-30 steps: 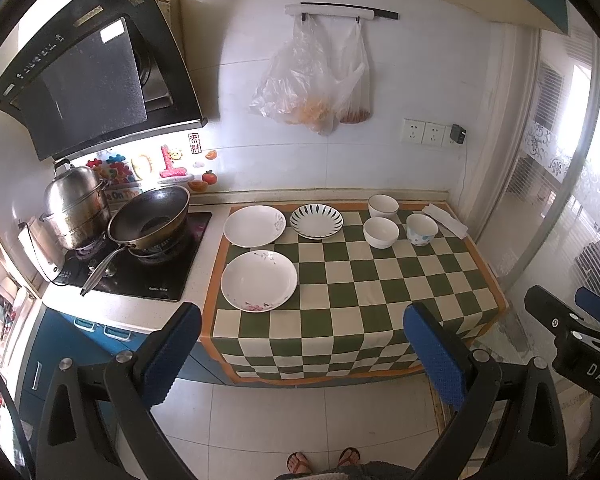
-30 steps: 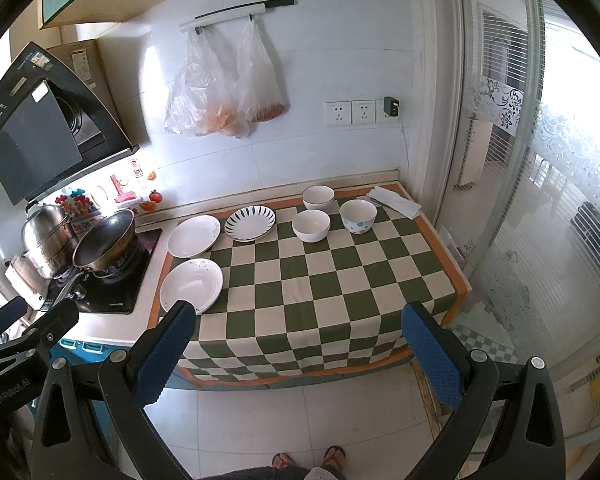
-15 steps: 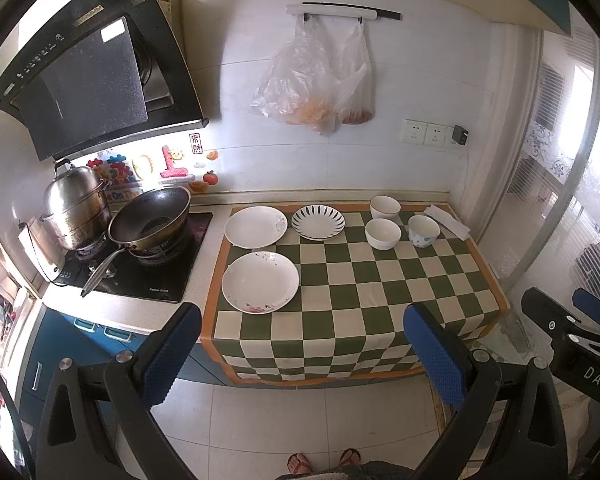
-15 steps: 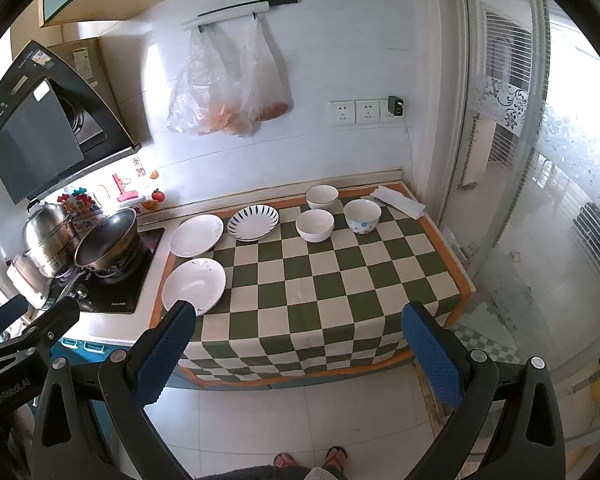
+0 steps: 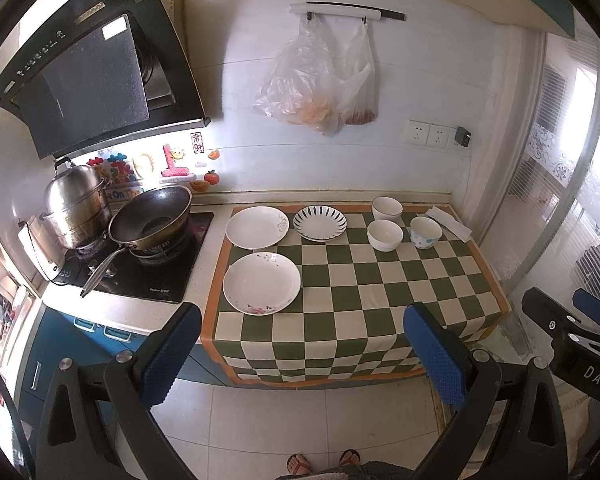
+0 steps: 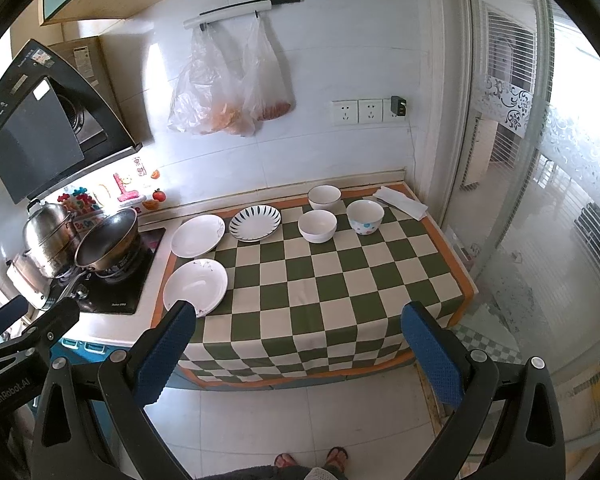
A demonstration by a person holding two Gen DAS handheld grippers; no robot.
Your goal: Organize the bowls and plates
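Observation:
On the green-checked cloth (image 5: 380, 292) lie three plates: a white one at front left (image 5: 262, 283), a white one behind it (image 5: 257, 227), and a striped one (image 5: 319, 222). Three bowls stand at the back right: two white (image 5: 385, 235) (image 5: 387, 208) and a dotted one (image 5: 425, 232). The same plates (image 6: 196, 287) (image 6: 255, 222) and bowls (image 6: 317, 225) (image 6: 365, 216) show in the right wrist view. My left gripper (image 5: 300, 352) and my right gripper (image 6: 296, 348) are open and empty, held well back from the counter over the floor.
A wok (image 5: 150, 218) and a steel pot (image 5: 74, 208) sit on the hob at the left. A folded cloth (image 5: 448, 222) lies at the back right corner. Plastic bags (image 5: 320, 80) hang on the wall. A glass door (image 6: 540, 220) stands at the right.
Both views have shifted slightly; the counter sits a little farther and lower in frame. Nothing on the counter has moved. Both grippers stay open.

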